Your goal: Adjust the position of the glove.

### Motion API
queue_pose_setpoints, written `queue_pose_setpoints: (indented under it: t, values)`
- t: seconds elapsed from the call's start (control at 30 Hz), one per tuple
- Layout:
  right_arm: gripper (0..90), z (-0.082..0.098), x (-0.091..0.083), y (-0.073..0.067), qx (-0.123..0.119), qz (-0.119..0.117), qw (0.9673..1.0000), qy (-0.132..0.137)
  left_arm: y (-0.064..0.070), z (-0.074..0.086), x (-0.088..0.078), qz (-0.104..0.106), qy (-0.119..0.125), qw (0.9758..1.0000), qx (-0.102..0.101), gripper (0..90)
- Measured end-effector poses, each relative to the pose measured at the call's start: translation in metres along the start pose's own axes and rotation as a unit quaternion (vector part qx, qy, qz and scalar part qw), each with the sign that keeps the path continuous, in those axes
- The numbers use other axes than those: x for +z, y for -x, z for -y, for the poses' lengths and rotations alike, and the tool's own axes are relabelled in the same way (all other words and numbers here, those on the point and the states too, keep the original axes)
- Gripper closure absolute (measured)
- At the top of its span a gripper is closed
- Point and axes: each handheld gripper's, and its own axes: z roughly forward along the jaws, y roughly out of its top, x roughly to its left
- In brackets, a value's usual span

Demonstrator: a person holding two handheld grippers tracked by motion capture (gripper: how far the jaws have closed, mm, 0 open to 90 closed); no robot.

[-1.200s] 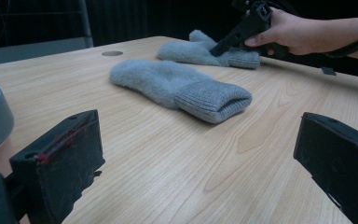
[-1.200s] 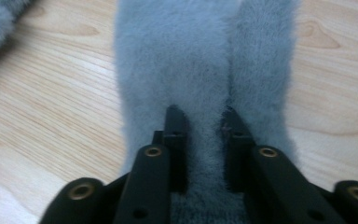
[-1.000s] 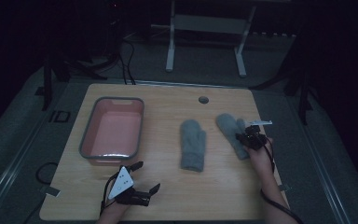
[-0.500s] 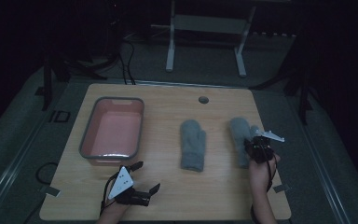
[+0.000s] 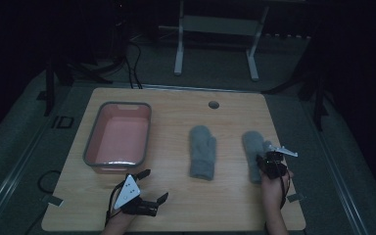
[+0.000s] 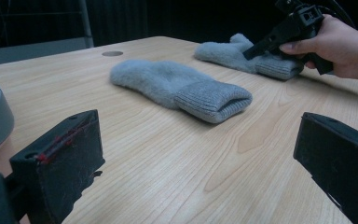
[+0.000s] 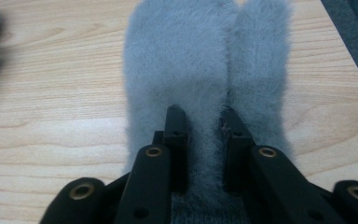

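Dim room, wooden table (image 5: 235, 112). High view: pink tub (image 5: 119, 138) toward left edge; middle mitten (image 5: 202, 152) at centre; right mitten (image 5: 252, 147) near right edge, right tongs (image 5: 266, 165) on it. Left gripper view: left tongs (image 6: 200, 158) spread wide above bare wood. Right gripper view: right tongs (image 7: 205, 116) pinching fold of right mitten (image 7: 200, 60).

Two fuzzy grey mittens lie flat on the counter. One mitten (image 7: 205, 70) sits under the right tool (image 7: 204, 122), its pile pinched between the jaws, thumb alongside. The other mitten (image 5: 202, 152) lies apart, between both tools.
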Motion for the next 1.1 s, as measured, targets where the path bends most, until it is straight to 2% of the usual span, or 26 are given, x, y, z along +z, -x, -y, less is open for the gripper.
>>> queue_pose_setpoints:
  t: [0.07, 0.1, 0.13, 0.2, 0.27, 0.33, 0.37, 0.4, 0.47, 0.5, 0.53, 0.6, 0.63, 0.7, 0.77, 0.87, 0.93, 0.97, 1.07, 1.1]
  values:
    - [71.1, -0.001, -0.001, 0.002, 0.003, -0.006, 1.0000, -0.001, 0.000, 0.000, 0.000, 0.000, 0.000, 1.0000, 0.000, 1.7]
    - [66.1, -0.001, -0.003, 0.003, 0.002, -0.008, 1.0000, -0.002, 0.000, 0.000, 0.000, 0.000, 0.000, 1.0000, 0.000, 1.7]
    - [59.9, -0.002, -0.004, 0.003, 0.000, -0.010, 0.9999, 0.000, 0.000, 0.000, 0.000, 0.000, 0.000, 1.0000, 0.000, 1.7]
    - [54.3, -0.005, -0.009, 0.004, -0.011, -0.026, 0.9996, 0.005, 0.000, 0.000, 0.000, 0.002, 0.001, 1.0000, 0.001, 1.7]
    - [49.1, -0.010, -0.015, 0.004, -0.036, -0.036, 0.9984, 0.023, 0.000, 0.000, 0.000, 0.001, 0.001, 1.0000, 0.001, 1.7]
    - [50.1, -0.016, -0.021, 0.006, -0.068, -0.039, 0.9963, 0.034, 0.000, 0.000, 0.000, 0.001, 0.002, 1.0000, 0.002, 1.7]
    - [49.5, -0.021, -0.023, 0.009, -0.086, -0.061, 0.9936, 0.041, 0.000, 0.000, 0.000, 0.001, 0.001, 1.0000, 0.001, 1.7]
    - [49.7, -0.023, -0.024, 0.011, -0.094, -0.065, 0.9926, 0.040, 0.000, 0.000, 0.000, 0.001, 0.001, 1.0000, 0.001, 1.7]
    - [50.2, -0.030, -0.026, 0.016, -0.132, -0.084, 0.9869, 0.042, 0.000, 0.000, 0.000, 0.001, 0.001, 1.0000, 0.001, 1.7]
    - [50.7, -0.032, -0.026, 0.017, -0.155, -0.093, 0.9825, 0.045, 0.000, 0.000, 0.000, 0.001, 0.001, 1.0000, 0.000, 1.7]
    - [53.0, -0.034, -0.025, 0.019, -0.179, -0.091, 0.9787, 0.045, 0.000, 0.000, 0.000, 0.001, 0.002, 1.0000, 0.000, 1.7]
    - [54.6, -0.037, -0.022, 0.023, -0.218, -0.110, 0.9690, 0.038, 0.000, 0.000, 0.000, 0.001, 0.001, 1.0000, -0.001, 1.7]
    - [56.3, -0.037, -0.019, 0.026, -0.229, -0.109, 0.9667, 0.032, 0.000, 0.000, 0.000, 0.000, 0.001, 1.0000, -0.001, 1.7]
    - [55.6, -0.037, -0.014, 0.031, -0.234, -0.124, 0.9641, 0.020, 0.000, 0.000, 0.000, 0.001, 0.001, 1.0000, 0.001, 1.7]
    - [52.8, -0.035, -0.008, 0.036, -0.233, -0.137, 0.9629, 0.004, 0.000, 0.000, 0.000, 0.001, 0.001, 1.0000, 0.001, 1.7]
    - [47.3, -0.029, 0.000, 0.039, -0.221, -0.133, 0.9662, -0.012, 0.000, 0.000, 0.000, 0.001, 0.001, 1.0000, 0.001, 1.7]
    - [48.3, -0.022, 0.006, 0.038, -0.212, -0.131, 0.9683, -0.018, 0.000, 0.000, -0.001, 0.002, 0.003, 1.0000, 0.002, 1.7]
    - [52.2, -0.017, 0.011, 0.037, -0.207, -0.126, 0.9698, -0.024, 0.000, 0.000, -0.001, 0.002, 0.003, 1.0000, 0.002, 1.7]
    - [66.0, -0.011, 0.011, 0.034, -0.208, -0.127, 0.9698, -0.011, 0.000, 0.000, -0.001, 0.001, 0.003, 1.0000, 0.003, 1.7]
    - [71.4, -0.011, 0.010, 0.031, -0.204, -0.121, 0.9713, -0.011, 0.001, 0.000, -0.001, 0.001, 0.003, 1.0000, 0.004, 1.7]
